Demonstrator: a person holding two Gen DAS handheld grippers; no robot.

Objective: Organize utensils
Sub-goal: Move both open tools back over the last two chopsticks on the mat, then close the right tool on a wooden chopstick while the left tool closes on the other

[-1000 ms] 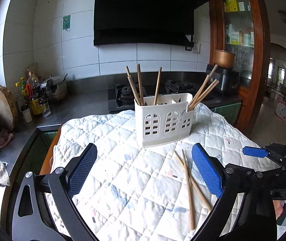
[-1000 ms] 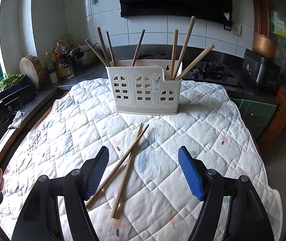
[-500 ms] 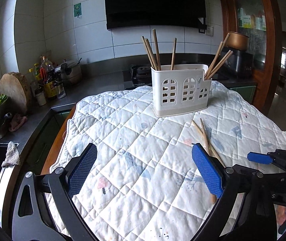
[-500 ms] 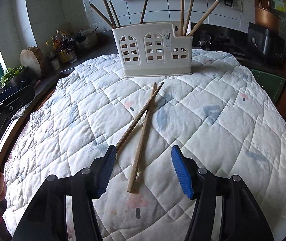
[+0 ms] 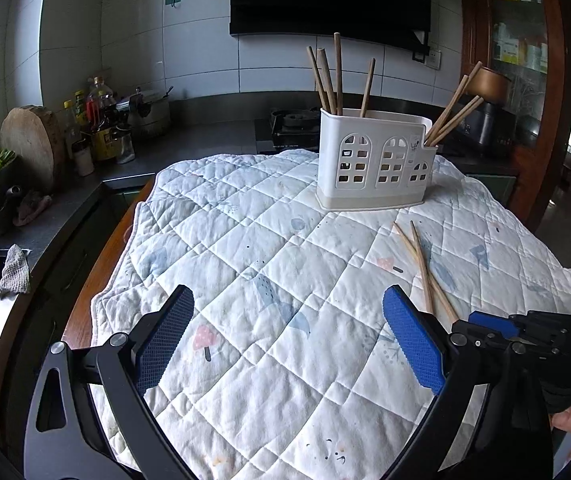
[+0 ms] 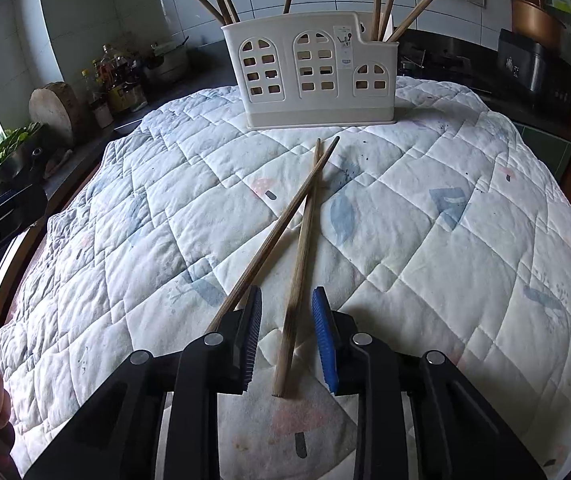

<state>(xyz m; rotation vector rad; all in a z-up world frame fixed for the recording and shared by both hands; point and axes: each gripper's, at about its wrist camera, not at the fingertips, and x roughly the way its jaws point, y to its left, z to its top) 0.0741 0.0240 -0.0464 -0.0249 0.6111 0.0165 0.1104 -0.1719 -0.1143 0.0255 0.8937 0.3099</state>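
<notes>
In front of the white holder (image 6: 312, 70), two crossed chopsticks (image 6: 303, 216) on the quilted surface (image 6: 425, 216), right gripper (image 6: 286, 334) jaws narrowly apart around one stick, left gripper (image 5: 285, 340) jaws spread wide, holding nothing.

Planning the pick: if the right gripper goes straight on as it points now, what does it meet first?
Probably the nearer chopstick, whose end already lies between the fingers of the right gripper. Beyond it stands the white utensil holder. Height above the quilt is unclear.
</notes>
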